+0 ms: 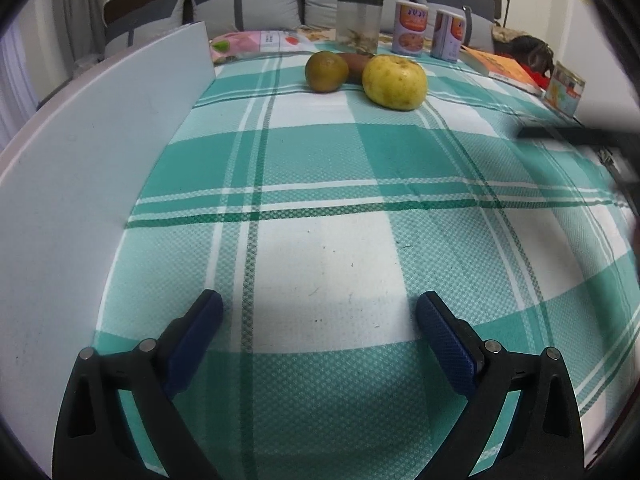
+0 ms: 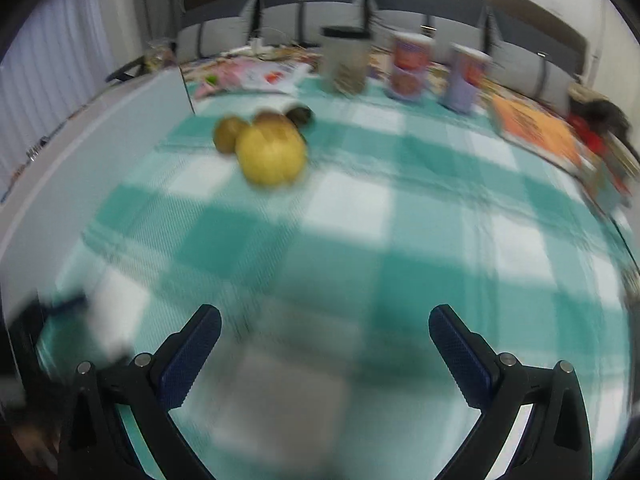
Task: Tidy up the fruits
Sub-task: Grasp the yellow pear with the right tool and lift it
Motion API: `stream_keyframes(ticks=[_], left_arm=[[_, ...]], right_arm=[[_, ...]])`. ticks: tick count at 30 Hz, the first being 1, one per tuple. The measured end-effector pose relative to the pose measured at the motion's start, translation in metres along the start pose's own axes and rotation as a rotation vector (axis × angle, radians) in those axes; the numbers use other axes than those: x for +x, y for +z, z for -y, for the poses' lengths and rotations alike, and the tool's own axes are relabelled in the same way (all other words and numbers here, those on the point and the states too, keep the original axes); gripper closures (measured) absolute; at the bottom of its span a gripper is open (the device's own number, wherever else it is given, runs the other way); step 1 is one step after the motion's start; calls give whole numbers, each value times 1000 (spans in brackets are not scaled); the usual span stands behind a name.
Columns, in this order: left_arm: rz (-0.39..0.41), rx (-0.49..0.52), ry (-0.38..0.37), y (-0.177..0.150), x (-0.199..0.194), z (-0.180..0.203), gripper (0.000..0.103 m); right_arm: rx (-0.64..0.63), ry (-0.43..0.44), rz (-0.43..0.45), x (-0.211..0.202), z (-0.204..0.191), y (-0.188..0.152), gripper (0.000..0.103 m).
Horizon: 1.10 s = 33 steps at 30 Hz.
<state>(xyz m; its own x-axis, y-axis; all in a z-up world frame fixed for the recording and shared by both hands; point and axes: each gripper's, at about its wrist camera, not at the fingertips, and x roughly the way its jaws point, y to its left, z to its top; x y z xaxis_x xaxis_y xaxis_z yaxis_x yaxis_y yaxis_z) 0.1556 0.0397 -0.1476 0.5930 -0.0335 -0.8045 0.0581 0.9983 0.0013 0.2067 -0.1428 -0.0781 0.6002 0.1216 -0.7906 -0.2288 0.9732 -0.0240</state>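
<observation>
Green-and-white checked cloth (image 1: 320,168) covers the tabletop. We take the yellow fruit (image 1: 395,82) as our landmark: the brownish-green fruit (image 1: 326,71) sits just beside it, on its left, and a reddish-brown piece (image 1: 356,65) lies behind and between the two, partly hidden. A white board (image 1: 100,140) stands well to its left. The left gripper (image 1: 319,334) and right gripper (image 2: 325,338) both hang well short of the landmark, jaws wide apart and holding nothing. We judge the risks thus: the round fruits touch, so closing on one may roll its neighbour. The right view is blurred, so aim may be poor.
</observation>
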Motion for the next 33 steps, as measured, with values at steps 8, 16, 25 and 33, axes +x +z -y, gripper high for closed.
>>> stream_keyframes(ticks=[8, 16, 25, 33], left_arm=[[1, 1, 2, 0, 0, 0, 4], [1, 1, 2, 0, 0, -1, 4], [3, 0, 3, -1, 0, 0, 4], [4, 1, 3, -1, 0, 0, 4]], right_arm=[[-44, 2, -23, 79, -44, 77, 2], [-2, -23, -83, 92, -32, 76, 35], [-77, -93, -139, 24, 36, 5, 35], [-28, -92, -86, -36, 61, -95, 34]])
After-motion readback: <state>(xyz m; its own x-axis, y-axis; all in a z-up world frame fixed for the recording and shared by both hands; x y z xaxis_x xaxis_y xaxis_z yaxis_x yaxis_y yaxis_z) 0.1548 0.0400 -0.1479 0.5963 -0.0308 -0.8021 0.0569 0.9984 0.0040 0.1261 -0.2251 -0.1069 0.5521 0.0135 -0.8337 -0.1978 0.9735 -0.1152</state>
